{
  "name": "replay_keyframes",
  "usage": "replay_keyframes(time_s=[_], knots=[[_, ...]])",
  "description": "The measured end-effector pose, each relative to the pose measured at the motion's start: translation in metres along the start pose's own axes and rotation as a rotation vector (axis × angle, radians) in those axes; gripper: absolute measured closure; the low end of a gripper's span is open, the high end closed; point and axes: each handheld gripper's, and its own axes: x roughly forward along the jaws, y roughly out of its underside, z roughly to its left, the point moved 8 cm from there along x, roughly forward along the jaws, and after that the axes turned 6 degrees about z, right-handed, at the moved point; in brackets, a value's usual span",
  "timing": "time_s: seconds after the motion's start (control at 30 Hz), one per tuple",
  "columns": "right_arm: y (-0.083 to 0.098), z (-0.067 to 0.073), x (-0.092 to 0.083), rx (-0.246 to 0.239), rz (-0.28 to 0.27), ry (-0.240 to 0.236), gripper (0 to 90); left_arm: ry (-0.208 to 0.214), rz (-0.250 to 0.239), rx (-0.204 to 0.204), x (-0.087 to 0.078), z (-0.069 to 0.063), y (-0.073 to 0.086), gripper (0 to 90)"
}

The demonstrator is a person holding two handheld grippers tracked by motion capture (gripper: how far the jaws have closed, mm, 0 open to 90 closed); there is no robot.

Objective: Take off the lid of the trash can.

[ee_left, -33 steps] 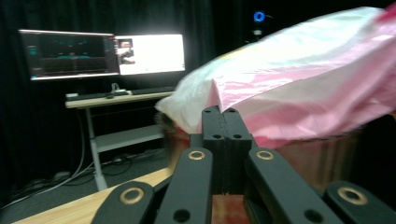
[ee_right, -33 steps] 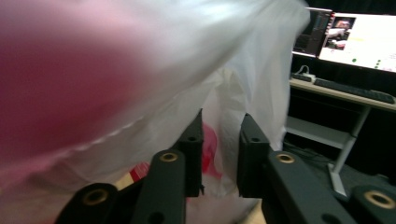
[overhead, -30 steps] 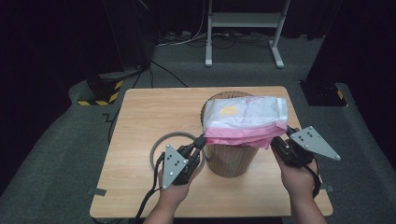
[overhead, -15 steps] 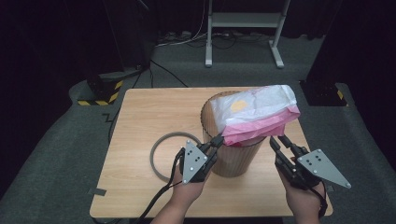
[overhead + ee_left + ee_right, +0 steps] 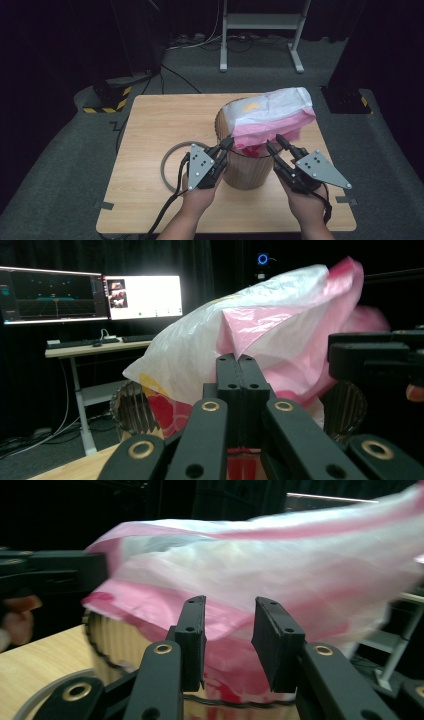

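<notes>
A round ribbed wooden bin (image 5: 245, 172) stands on the table with a pink-and-white plastic bag (image 5: 272, 110) billowing over its mouth. My left gripper (image 5: 229, 141) is at the bin's near-left rim, shut on the bag's pink edge. In the left gripper view the jaws (image 5: 238, 362) meet flat with the bag (image 5: 200, 350) rising behind them. My right gripper (image 5: 275, 142) is at the near-right rim, and its jaws have just been opening. In the right gripper view it (image 5: 229, 617) stands open, with the bag (image 5: 300, 565) just beyond the pads and nothing pressed.
A grey ring (image 5: 170, 162) lies on the wooden table (image 5: 160, 120) left of the bin, with the left gripper's cable across it. A white stand (image 5: 260, 30) and cables sit on the floor beyond the table. Lit monitors (image 5: 90, 295) stand on a desk in the left gripper view.
The bag has gone from lying flat over the bin to billowing up toward the right. The left gripper moved right to the rim. The right gripper pulled back, then came in toward the bag.
</notes>
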Motion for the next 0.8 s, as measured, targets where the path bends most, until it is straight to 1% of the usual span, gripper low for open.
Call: replay_keyframes(time_s=[0.03, 0.07, 0.2, 0.23, 0.3, 0.33, 0.4, 0.43, 0.5, 0.6, 0.67, 0.73, 0.8], knots=[[0.000, 0.003, 0.001, -0.003, 0.001, -0.011, 65.8, 0.004, 0.003, 0.015, 0.001, -0.002, -0.001, 89.7], [0.000, 0.007, 0.003, -0.009, 0.007, -0.017, 65.7, 0.008, -0.001, 0.011, 0.001, -0.003, -0.002, 89.7], [-0.002, 0.014, 0.007, -0.026, 0.008, -0.031, 64.8, 0.006, -0.004, 0.026, 0.004, -0.003, -0.008, 89.8], [-0.003, 0.016, 0.007, -0.029, 0.005, -0.036, 63.9, 0.008, -0.004, 0.019, 0.006, -0.002, -0.010, 89.8], [-0.005, 0.021, 0.008, -0.029, 0.003, -0.049, 62.4, 0.014, -0.006, 0.025, 0.009, -0.003, -0.014, 89.8], [-0.006, 0.023, 0.009, -0.029, 0.005, -0.052, 61.2, 0.015, -0.005, 0.035, 0.011, -0.004, -0.016, 89.8], [-0.006, 0.028, 0.011, -0.048, 0.008, -0.053, 58.0, 0.022, -0.007, 0.036, 0.015, -0.005, -0.021, 89.8], [-0.006, 0.029, 0.011, -0.048, 0.011, -0.054, 56.1, 0.029, -0.007, 0.033, 0.016, -0.005, -0.022, 89.8], [-0.006, 0.030, 0.013, -0.060, 0.012, -0.047, 53.8, 0.036, -0.011, 0.018, 0.018, -0.007, -0.025, 89.8], [-0.007, 0.028, 0.015, -0.060, 0.010, -0.033, 51.6, 0.045, -0.007, 0.025, 0.019, -0.010, -0.025, 89.8], [-0.007, 0.026, 0.016, -0.074, 0.009, -0.017, 51.3, 0.050, -0.008, 0.024, 0.017, -0.013, -0.025, 89.8], [-0.008, 0.026, 0.018, -0.077, 0.013, -0.014, 53.1, 0.056, -0.015, 0.026, 0.015, -0.016, -0.026, 89.8], [-0.009, 0.026, 0.018, -0.086, 0.009, -0.012, 63.7, 0.055, -0.019, 0.035, 0.013, -0.017, -0.026, 89.8]])
